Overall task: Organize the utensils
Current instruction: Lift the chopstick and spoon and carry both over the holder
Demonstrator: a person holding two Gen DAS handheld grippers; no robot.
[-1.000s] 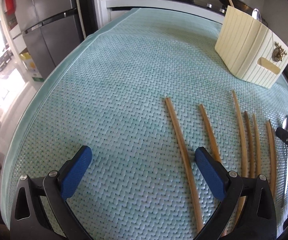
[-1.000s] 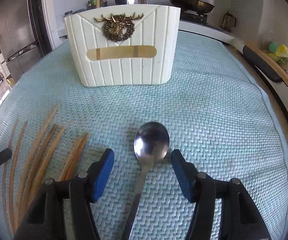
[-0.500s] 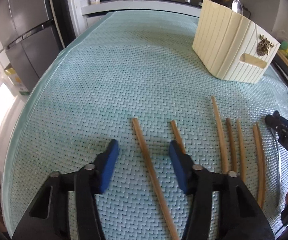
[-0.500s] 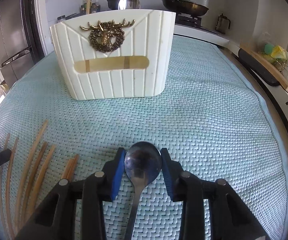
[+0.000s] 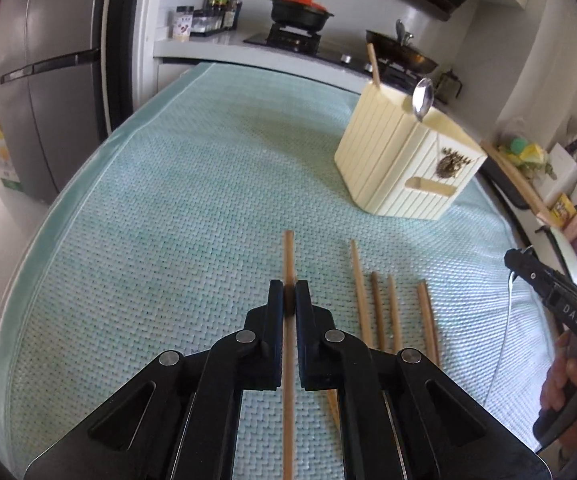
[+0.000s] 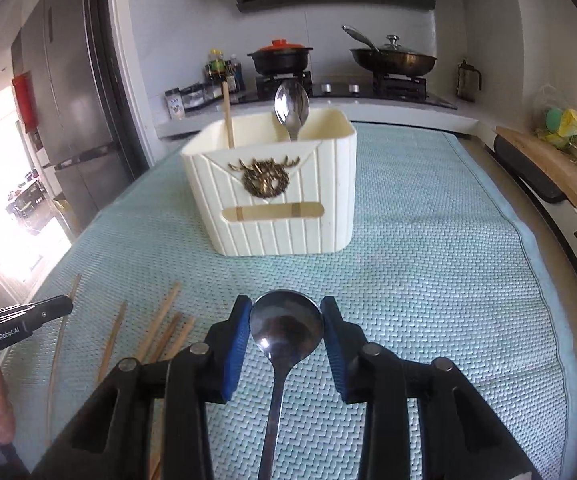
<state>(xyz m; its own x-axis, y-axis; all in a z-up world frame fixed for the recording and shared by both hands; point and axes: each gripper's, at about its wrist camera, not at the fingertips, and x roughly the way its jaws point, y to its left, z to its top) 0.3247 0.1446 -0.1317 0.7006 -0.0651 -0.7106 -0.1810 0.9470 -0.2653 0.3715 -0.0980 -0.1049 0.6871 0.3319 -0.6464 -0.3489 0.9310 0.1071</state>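
My left gripper [image 5: 288, 294] is shut on a wooden chopstick [image 5: 288, 256] and holds it above the mat, its tip pointing ahead. Several more chopsticks [image 5: 384, 312] lie on the mat to its right. My right gripper [image 6: 286, 326] is shut on the bowl of a metal spoon [image 6: 286, 330], lifted off the mat. The cream utensil holder [image 6: 284, 196] with a brass deer emblem stands ahead of it; one chopstick [image 6: 228, 114] and one spoon [image 6: 291, 106] stand inside. In the left wrist view the holder [image 5: 400, 168] is at the far right.
A teal woven mat [image 5: 168, 208] covers the counter. A grey fridge [image 5: 44, 80] stands at the left. The stove behind carries a black pot [image 6: 280, 58] and a pan [image 6: 392, 58]. A wooden cutting board [image 6: 548, 168] lies beyond the mat's right edge.
The left jaws closed on the chopstick and lifted it. The right jaws closed on the spoon's bowl and raised it off the mat; both views tilted up toward the holder.
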